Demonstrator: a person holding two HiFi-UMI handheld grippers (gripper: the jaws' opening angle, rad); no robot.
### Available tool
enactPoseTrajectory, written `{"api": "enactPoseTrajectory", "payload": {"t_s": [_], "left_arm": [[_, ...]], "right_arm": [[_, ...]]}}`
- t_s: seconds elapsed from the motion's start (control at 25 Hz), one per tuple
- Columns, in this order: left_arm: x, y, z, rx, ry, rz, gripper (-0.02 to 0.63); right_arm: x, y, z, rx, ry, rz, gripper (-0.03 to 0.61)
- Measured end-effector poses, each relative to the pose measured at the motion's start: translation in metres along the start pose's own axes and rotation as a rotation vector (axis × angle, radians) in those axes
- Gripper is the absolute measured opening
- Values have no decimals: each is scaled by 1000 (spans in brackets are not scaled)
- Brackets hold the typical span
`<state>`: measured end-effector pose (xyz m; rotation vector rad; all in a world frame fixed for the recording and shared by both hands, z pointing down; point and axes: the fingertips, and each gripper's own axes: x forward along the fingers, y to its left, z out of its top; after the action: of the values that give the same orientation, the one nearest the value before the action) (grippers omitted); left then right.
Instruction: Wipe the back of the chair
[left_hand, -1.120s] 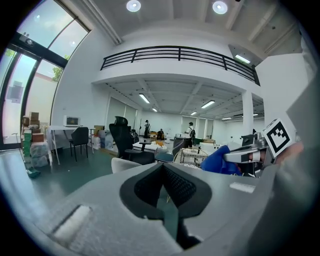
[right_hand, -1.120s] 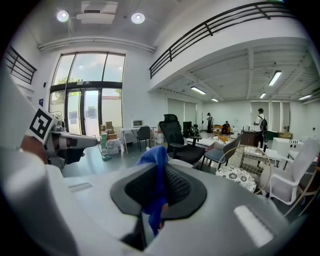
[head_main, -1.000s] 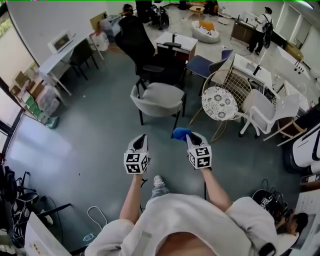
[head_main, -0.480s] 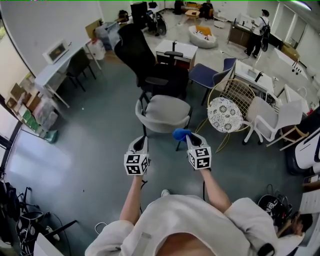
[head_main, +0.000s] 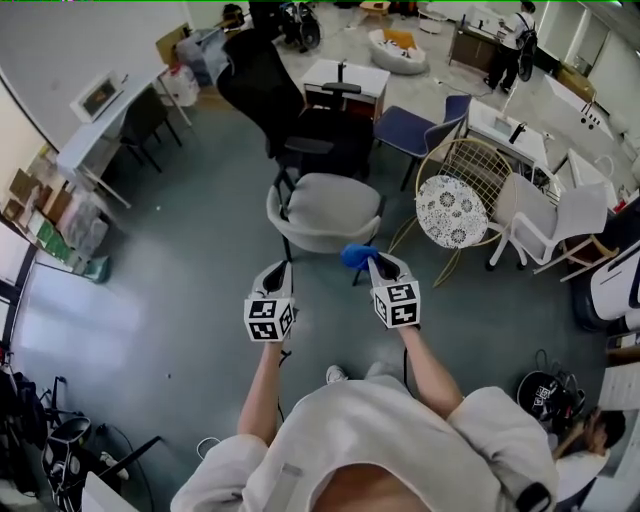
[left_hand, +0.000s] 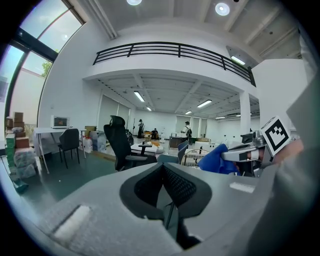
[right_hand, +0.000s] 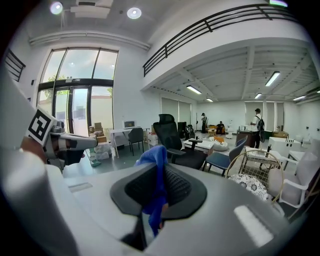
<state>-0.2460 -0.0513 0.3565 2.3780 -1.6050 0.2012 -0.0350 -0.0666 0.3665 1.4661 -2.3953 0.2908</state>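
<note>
Head view: one blue cloth (head_main: 355, 255) in right claw (head_main: 373, 260); left claw (head_main: 281, 268) closed.

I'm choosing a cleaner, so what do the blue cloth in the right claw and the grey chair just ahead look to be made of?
Blue cloth: soft woven fabric, possibly microfibre. It bunches and droops limply where the right claw pinches it. Grey chair: matte grey upholstery, probably fabric, since the seat and back show no shine.

Ahead-right of the right gripper (head_main: 377, 264) stands a wire chair (head_main: 478, 163) with a lacy cushion (head_main: 450, 211); farther ahead, a black office chair (head_main: 256, 84).
</note>
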Motion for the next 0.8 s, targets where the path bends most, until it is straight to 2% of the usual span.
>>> {"api": "enactPoseTrajectory", "payload": {"t_s": [0.4, 0.8], "left_arm": [[12, -16, -33, -19, 61, 22, 3], [57, -36, -77, -51, 103, 49, 3]], "right_arm": [[9, -11, -26, 2, 53, 60, 34], [44, -39, -66, 27, 97, 119, 34]]}}
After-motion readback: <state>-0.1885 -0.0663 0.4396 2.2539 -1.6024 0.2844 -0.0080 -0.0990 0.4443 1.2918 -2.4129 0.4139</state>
